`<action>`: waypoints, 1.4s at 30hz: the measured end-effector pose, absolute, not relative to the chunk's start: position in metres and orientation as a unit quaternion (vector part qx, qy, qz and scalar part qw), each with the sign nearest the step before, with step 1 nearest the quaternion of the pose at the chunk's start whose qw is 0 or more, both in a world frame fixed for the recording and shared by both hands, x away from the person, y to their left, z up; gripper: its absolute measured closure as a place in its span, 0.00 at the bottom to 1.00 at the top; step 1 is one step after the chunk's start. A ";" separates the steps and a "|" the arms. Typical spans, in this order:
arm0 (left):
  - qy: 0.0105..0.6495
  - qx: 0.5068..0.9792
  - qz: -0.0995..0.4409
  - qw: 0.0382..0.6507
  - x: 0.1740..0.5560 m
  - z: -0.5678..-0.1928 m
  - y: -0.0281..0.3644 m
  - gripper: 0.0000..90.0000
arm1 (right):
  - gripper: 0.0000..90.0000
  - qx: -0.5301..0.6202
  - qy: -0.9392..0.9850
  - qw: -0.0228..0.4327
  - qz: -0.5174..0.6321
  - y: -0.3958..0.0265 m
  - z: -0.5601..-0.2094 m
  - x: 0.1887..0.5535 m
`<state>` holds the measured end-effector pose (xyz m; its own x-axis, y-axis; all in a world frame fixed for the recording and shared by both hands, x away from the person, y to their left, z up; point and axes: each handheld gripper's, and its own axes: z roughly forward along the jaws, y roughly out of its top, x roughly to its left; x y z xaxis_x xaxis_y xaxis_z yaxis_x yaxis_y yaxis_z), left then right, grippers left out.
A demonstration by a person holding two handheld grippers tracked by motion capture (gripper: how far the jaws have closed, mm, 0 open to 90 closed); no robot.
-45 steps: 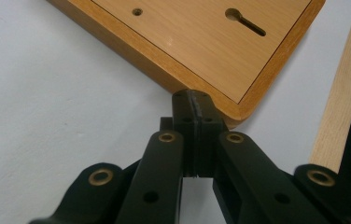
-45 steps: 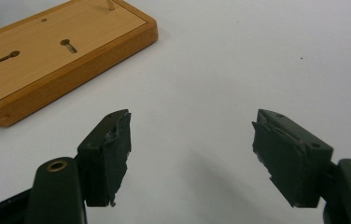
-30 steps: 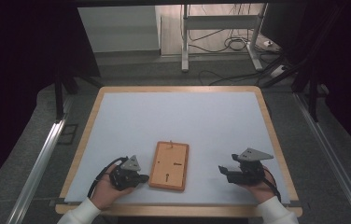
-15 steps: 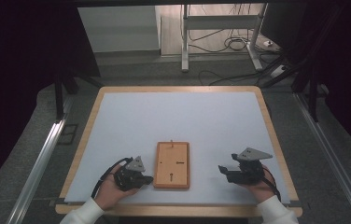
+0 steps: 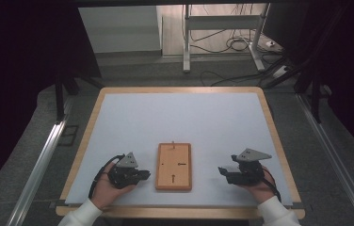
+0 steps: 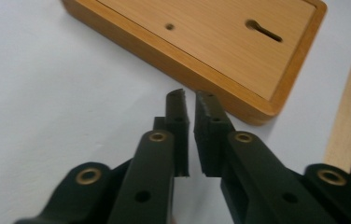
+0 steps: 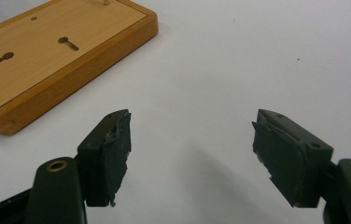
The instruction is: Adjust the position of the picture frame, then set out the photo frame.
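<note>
White tabletop (image 5: pixel 180 122), wood-rimmed. Left gripper (image 6: pixel 190 100), jaws nearly closed and empty, lies just beside the wooden board (image 5: pixel 173 165); right gripper (image 7: pixel 190 140), jaws wide, sits farther off. Board's long axis runs away from the person.

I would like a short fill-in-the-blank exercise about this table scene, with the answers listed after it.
1. The wooden board lies ____ the two grippers.
2. The right gripper has its jaws wide ____.
3. The left gripper has its jaws nearly closed, holding ____.
4. A small peg stands at the board's ____ end.

Missing words: between; open; nothing; far
</note>
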<state>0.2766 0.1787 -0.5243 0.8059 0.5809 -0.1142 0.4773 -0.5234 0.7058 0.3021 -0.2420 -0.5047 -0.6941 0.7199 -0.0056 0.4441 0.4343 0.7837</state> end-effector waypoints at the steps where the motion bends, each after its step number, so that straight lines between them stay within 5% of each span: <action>1: 0.308 0.866 0.075 0.388 0.277 -0.523 0.180 0.86 | 0.31 0.350 0.829 0.172 0.400 -0.242 -0.505 0.302; 6: 0.325 0.854 0.110 0.391 0.277 -0.524 0.183 0.48 | 0.31 0.349 0.829 0.171 0.401 -0.243 -0.505 0.302; 10: 0.342 0.845 0.118 0.395 0.278 -0.522 0.186 0.42 | 0.31 0.344 0.832 0.174 0.400 -0.241 -0.504 0.300; 42: 0.276 0.858 0.115 0.417 0.340 -0.497 0.126 0.36 | 0.30 0.339 0.831 0.174 0.404 -0.242 -0.502 0.285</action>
